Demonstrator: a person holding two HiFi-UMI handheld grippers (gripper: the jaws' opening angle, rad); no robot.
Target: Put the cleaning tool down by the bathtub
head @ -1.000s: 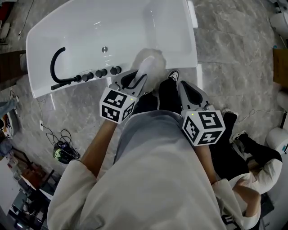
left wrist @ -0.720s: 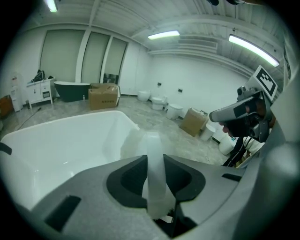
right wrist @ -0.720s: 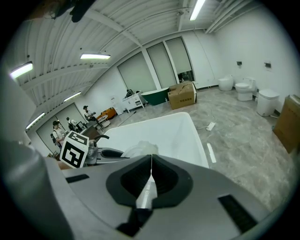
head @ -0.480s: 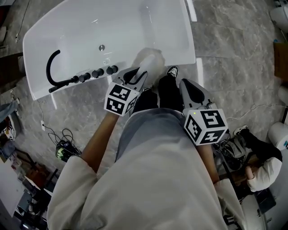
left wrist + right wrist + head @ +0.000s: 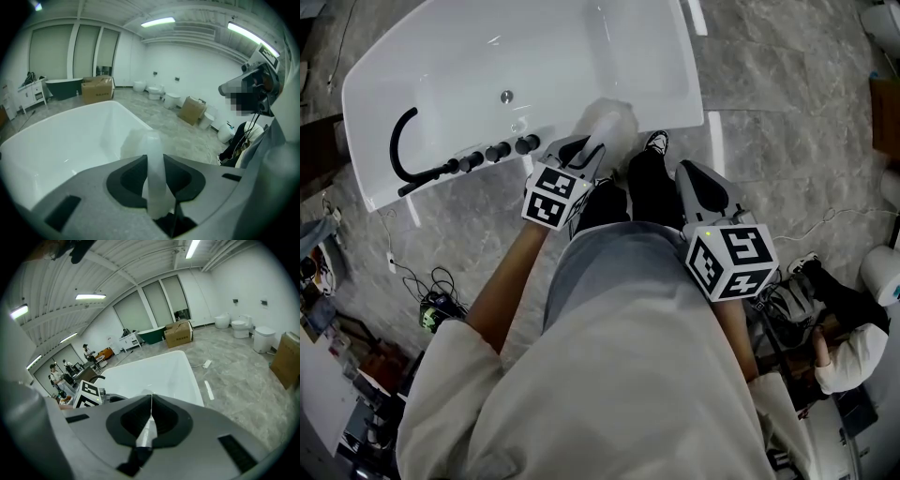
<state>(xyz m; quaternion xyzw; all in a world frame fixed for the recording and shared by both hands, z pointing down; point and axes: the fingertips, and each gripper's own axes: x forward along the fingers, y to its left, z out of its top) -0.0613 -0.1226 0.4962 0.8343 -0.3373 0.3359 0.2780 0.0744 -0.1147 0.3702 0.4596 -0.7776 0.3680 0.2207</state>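
The white bathtub [image 5: 441,66] fills the upper left of the head view. My left gripper [image 5: 586,150] hovers over the tub's near rim, shut on the pale, translucent handle of the cleaning tool [image 5: 607,124]. The tool's fuzzy white head pokes out over the rim. In the left gripper view the handle [image 5: 155,180] stands upright between the jaws, with the bathtub [image 5: 56,145] beyond. My right gripper [image 5: 687,171] hangs beside my dark trouser leg, to the right of the tub. In the right gripper view its jaws [image 5: 151,398] meet with nothing held.
A black faucet [image 5: 401,148] and black knobs [image 5: 497,151] sit on the tub's left end. Cables [image 5: 434,306] lie on the marble floor at left. A crouching person [image 5: 842,349] is at lower right. Cardboard boxes [image 5: 97,89] and toilets [image 5: 240,326] stand farther off.
My left gripper has edged forward toward the tub rim with the tool in it. The view has shifted slightly, and the person at lower right has moved.
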